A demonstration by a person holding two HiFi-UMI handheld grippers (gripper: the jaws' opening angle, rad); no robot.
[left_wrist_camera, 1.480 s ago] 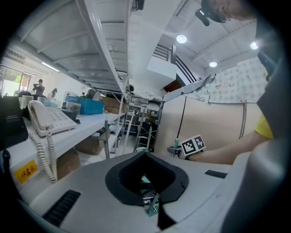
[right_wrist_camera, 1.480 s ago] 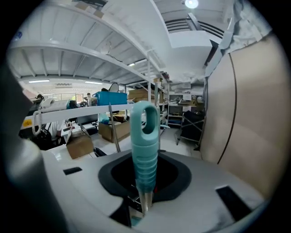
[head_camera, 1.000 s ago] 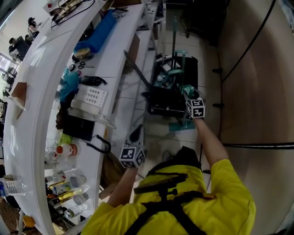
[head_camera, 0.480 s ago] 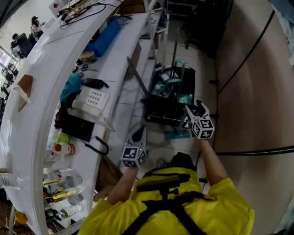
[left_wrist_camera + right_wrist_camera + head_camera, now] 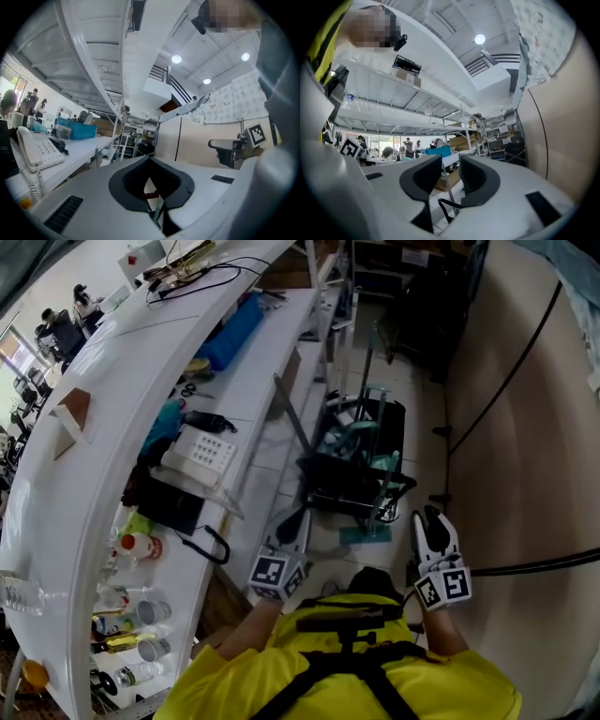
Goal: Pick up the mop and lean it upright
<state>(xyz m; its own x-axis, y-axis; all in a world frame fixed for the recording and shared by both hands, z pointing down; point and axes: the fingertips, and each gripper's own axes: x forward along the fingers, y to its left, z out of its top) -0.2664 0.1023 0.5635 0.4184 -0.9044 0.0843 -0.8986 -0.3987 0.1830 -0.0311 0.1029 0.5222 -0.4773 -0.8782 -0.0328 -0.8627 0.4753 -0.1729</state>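
Left tongs (image 5: 293, 521) clenched, right tongs (image 5: 427, 521) empty, just narrowing (black cart (image 5: 352, 463) ahead beside bench (image 5: 253, 362)).

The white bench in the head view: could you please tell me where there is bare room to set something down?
Bare: the front strip of the bench, between the blue bundle and the edge, beyond the telephone. Crowded: the near end, with the black box and bottles.
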